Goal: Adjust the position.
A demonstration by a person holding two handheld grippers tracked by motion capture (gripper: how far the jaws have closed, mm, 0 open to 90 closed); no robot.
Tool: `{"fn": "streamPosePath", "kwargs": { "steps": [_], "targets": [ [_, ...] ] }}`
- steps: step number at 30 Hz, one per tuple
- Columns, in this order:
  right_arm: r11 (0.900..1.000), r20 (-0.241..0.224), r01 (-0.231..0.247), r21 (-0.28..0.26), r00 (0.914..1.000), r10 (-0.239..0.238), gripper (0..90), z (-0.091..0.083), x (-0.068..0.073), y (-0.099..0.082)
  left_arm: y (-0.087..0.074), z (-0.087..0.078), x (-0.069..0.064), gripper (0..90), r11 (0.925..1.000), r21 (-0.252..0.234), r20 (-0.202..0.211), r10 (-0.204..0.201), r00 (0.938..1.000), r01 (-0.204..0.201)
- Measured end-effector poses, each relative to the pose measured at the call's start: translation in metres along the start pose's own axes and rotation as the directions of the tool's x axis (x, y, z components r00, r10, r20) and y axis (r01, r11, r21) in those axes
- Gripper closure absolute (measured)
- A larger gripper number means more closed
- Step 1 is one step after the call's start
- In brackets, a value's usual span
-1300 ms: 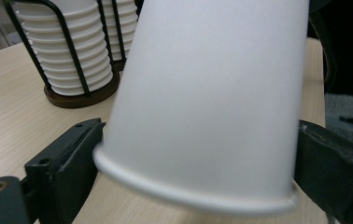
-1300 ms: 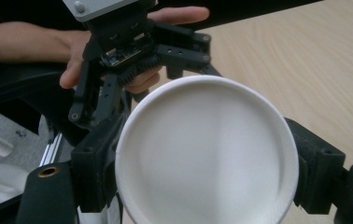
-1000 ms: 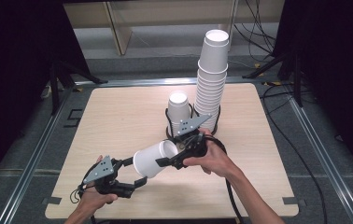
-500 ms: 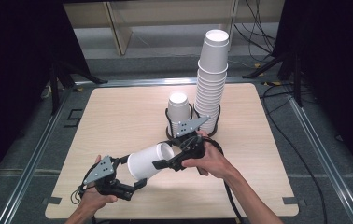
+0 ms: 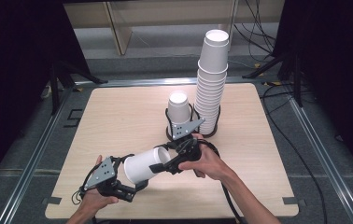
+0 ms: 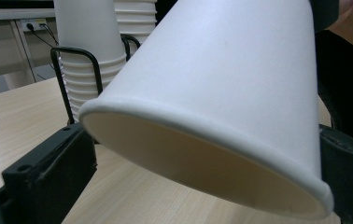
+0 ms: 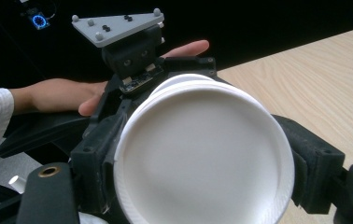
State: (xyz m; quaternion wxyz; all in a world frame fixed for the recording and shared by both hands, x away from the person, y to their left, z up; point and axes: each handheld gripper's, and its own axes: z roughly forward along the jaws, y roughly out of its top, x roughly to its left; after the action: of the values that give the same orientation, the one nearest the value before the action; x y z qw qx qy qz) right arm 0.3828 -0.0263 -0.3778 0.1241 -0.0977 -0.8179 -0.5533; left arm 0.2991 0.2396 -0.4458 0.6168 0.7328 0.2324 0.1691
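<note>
A person's right gripper (image 5: 165,164) clamps the closed base end of a white paper cup (image 5: 143,164), its jaws pressing the cup's walls from both sides, while the left gripper (image 5: 135,184) stands with jaws spread wide around the cup's open rim, not pressing on it. In the left gripper view the rim (image 6: 198,140) floats between the two black jaws with a gap showing at the left one. The cup lies nearly level above the near edge of the wooden table (image 5: 118,112), its long axis running from the left gripper up and rightward to the right gripper, mouth toward the left hand (image 5: 90,203), base toward the right hand (image 5: 207,161). The cup is empty. The right gripper alone appears to carry it, so any coming move looks to be that hand's.

Farther out, toward the table's middle, a black wire holder (image 5: 184,133) keeps a short stack of upturned cups (image 5: 178,107). Just beside it on the right, a tall stack of cups (image 5: 212,88) rises in a second ring of the same holder, leaning slightly. Both stacks stand bottom-up, well apart from the held cup and beyond the right hand.
</note>
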Motion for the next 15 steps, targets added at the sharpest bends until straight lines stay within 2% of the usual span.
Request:
{"fn": "streamPosePath", "kwargs": {
  "steps": [4,5,6,7,9,11,12,13,14,15],
  "targets": [
    [1.0000,-0.005,-0.008,0.002,1.0000,0.008,24.9,0.0003,-0.0005,-0.0006,-0.0009,0.0017,-0.0004,0.0,0.9999,-0.015,0.001,0.007,1.0000,-0.007],
    [0.9998,-0.015,-0.017,0.002,0.9997,0.018,24.9,-0.0004,-0.0001,-0.0006,-0.0001,0.0000,-0.0006,0.0,0.9997,-0.003,-0.009,0.023,0.9997,-0.023],
    [1.0000,-0.011,-0.007,-0.004,0.9999,0.007,24.9,0.0000,-0.0010,-0.0010,-0.0001,-0.0001,-0.0009,0.0,0.9995,-0.007,-0.012,0.030,0.9995,-0.030],
    [1.0000,-0.012,-0.007,-0.003,0.9999,0.007,25.0,-0.0001,-0.0011,-0.0010,0.0003,-0.0005,-0.0004,0.0,0.9983,-0.018,-0.016,0.055,0.9983,-0.056],
    [0.9999,-0.017,-0.005,-0.010,0.9998,0.005,24.9,0.0000,-0.0017,-0.0014,0.0000,-0.0003,-0.0012,0.0,0.9965,-0.037,-0.013,0.075,0.9971,-0.075],
    [0.9999,-0.021,-0.007,-0.007,0.9998,0.007,24.9,0.0005,-0.0017,-0.0017,0.0004,-0.0016,-0.0016,0.0,0.9958,-0.027,-0.013,0.087,0.9961,-0.087],
    [1.0000,-0.031,-0.004,-0.006,0.9995,0.004,25.0,0.0025,-0.0015,-0.0024,0.0001,-0.0021,-0.0022,0.0,0.9938,-0.038,-0.001,0.105,0.9945,-0.105],
    [1.0000,-0.040,-0.010,-0.003,0.9992,0.009,24.9,0.0037,-0.0008,-0.0028,0.0000,-0.0021,-0.0027,0.0,0.9933,-0.044,0.003,0.107,0.9942,-0.107],
    [0.9992,-0.050,-0.039,0.009,0.9980,0.039,24.9,0.0045,0.0013,-0.0030,0.0000,-0.0021,-0.0027,0.0,0.9933,-0.044,0.003,0.107,0.9942,-0.107],
    [0.9999,-0.043,-0.013,0.002,0.9990,0.014,25.0,0.0058,-0.0004,-0.0033,0.0002,-0.0033,-0.0036,0.0,0.9926,-0.040,0.000,0.114,0.9935,-0.114]
  ]
}}
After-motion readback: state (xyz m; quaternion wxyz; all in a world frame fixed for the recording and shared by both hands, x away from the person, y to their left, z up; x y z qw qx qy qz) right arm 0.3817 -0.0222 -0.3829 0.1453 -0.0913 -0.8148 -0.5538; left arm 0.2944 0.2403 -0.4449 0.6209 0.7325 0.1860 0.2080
